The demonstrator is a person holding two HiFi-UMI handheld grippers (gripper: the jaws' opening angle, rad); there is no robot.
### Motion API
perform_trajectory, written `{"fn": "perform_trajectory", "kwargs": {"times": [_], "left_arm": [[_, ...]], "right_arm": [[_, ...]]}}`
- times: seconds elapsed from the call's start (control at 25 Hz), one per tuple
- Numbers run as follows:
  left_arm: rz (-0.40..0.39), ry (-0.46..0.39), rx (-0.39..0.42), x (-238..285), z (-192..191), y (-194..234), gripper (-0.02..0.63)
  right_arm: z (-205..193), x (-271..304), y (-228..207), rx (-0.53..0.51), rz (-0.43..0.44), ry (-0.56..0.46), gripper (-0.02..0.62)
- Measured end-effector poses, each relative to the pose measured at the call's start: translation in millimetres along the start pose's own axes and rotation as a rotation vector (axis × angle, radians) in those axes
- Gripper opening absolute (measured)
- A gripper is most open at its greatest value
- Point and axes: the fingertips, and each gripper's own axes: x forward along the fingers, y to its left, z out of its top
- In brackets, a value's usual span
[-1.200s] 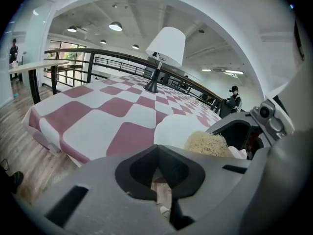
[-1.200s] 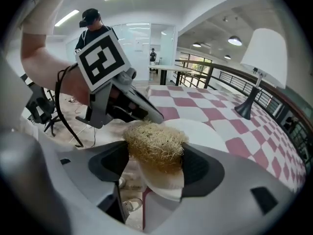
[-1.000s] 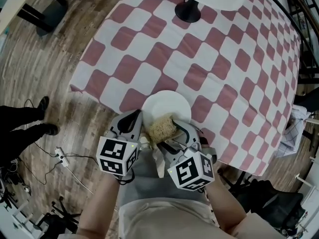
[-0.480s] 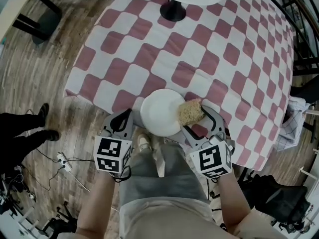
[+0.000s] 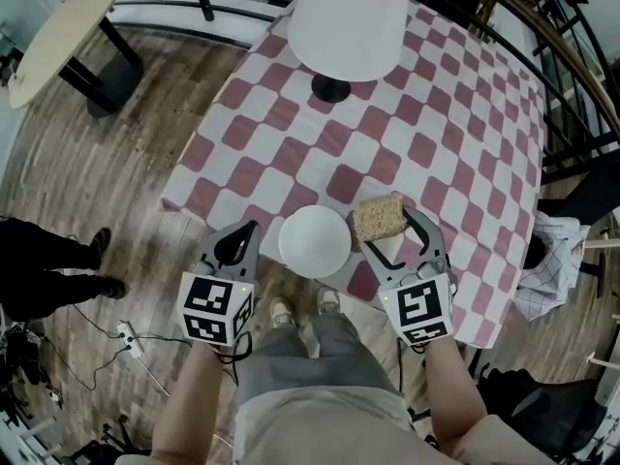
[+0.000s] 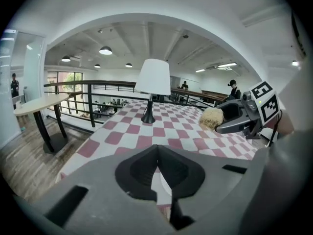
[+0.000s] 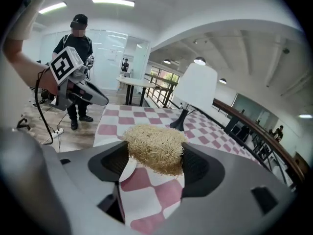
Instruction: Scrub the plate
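Observation:
A white plate [image 5: 315,241] lies on the red-and-white checked tablecloth [image 5: 387,134], close to the table's near edge. My right gripper [image 5: 384,217] is shut on a tan fibrous scrub pad [image 5: 378,219], held just right of the plate's rim and clear of it. In the right gripper view the pad [image 7: 155,148] fills the jaws, with a sliver of plate [image 7: 126,170] below and to the left. My left gripper [image 5: 235,247] hangs left of the plate over the table's edge, shut and empty, not touching the plate. The left gripper view shows the pad [image 6: 211,117] to the right.
A white-shaded lamp [image 5: 347,22] on a black base [image 5: 331,89] stands mid-table. A round table [image 5: 63,32] is on the wooden floor at far left. A bystander's feet [image 5: 58,260] and a power strip [image 5: 126,332] are on the left; a railing [image 5: 572,76] runs along the right.
The right gripper has carried the scrub pad off the plate's face to its right side. The left gripper has drawn back from the plate's left rim. The head camera looks farther out.

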Motion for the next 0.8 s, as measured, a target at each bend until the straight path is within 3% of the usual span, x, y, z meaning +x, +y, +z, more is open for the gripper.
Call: {"fn": "perform_trajectory", "kwargs": {"times": [0.28,0.48,0.8], "left_arm": [[0.034,-0.135,0.033,-67.0,80.1,-18.6,0.014],[0.059,-0.224,0.043,-116.0,117.9,-36.1,0.014],[0.083,-0.363,0.13,-196.3,172.7,-67.6,0.014]], "right_arm": [[96.0,-52.4,-22.4,0.008,-0.056,-0.198,0.33],[146.3,-85.7,-11.4,0.111,0.046,-0.311,0.33],[221.0,-156.9,16.6,0.023,0.104,-0.47,0.33]]}}
